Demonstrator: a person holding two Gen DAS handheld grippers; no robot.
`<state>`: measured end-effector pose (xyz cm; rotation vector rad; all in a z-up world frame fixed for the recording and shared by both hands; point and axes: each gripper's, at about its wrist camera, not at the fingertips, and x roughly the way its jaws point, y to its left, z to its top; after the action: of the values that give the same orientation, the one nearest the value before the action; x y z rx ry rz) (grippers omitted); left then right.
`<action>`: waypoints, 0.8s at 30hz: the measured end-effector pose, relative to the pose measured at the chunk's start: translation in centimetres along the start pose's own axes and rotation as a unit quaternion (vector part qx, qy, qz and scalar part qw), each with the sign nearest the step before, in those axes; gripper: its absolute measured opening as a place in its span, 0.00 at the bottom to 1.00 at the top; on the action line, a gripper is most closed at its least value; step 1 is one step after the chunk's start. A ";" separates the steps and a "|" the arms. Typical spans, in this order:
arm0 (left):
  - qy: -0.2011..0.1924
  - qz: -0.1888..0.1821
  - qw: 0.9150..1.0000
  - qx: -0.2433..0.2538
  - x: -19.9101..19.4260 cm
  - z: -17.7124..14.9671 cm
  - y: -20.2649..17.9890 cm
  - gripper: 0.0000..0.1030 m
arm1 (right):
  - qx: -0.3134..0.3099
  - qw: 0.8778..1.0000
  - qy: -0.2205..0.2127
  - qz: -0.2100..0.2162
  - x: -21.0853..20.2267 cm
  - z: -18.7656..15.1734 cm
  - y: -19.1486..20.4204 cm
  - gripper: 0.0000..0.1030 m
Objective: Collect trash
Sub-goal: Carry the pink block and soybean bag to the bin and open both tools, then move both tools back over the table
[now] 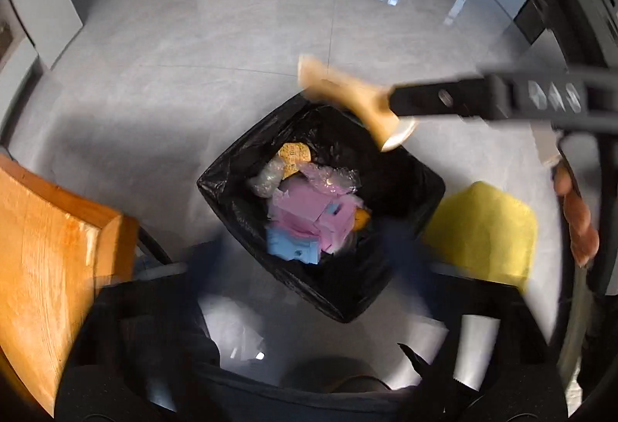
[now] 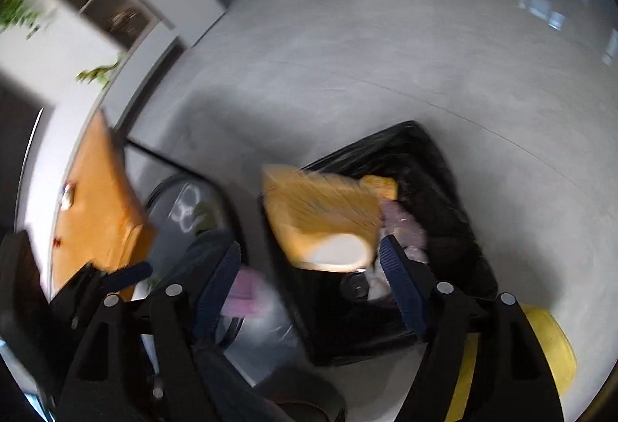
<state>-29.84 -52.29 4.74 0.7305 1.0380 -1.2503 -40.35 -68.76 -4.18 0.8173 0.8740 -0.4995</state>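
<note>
**Both tongs hovering over bin, wrapper dropping**

Right tongs are standing released in the foreground of their own view, pads apart, nothing pressing between them. Just beyond, a tan paper wrapper is hanging blurred over the black-lined trash bin, likely falling in. Left tongs are sitting too blurred in their view to see clearly; judged released. Pink and blue scraps are lying inside the bin. Wooden bench is flanking it; grey floor is stretching beyond.
</note>
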 end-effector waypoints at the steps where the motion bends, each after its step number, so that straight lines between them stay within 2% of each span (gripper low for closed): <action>1: -0.003 0.005 1.000 0.007 0.3 0.2 -0.8 0.94 | 0.005 1.000 -0.001 0.001 0.1 0.1 -0.5 0.73; 5: 0.001 0.010 1.000 0.014 0.5 0.0 -0.3 0.94 | 0.004 1.000 -0.003 0.014 0.3 0.2 -0.7 0.73; 14: -0.013 0.010 1.000 -0.026 -0.4 -0.5 1.5 0.94 | -0.010 0.999 0.010 0.039 0.5 0.1 1.9 0.73; 20: -0.031 0.016 0.998 -0.057 -2.1 -1.9 4.7 0.94 | -0.054 0.997 0.016 0.043 0.3 0.1 6.5 0.73; 24: -0.043 0.025 0.995 -0.082 -3.8 -3.4 7.5 0.94 | -0.091 0.994 0.024 0.047 0.8 0.2 10.9 0.73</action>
<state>-23.22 -46.24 6.26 0.5684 1.0322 -1.1295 -32.43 -62.41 -0.26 0.7015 0.9059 -0.3127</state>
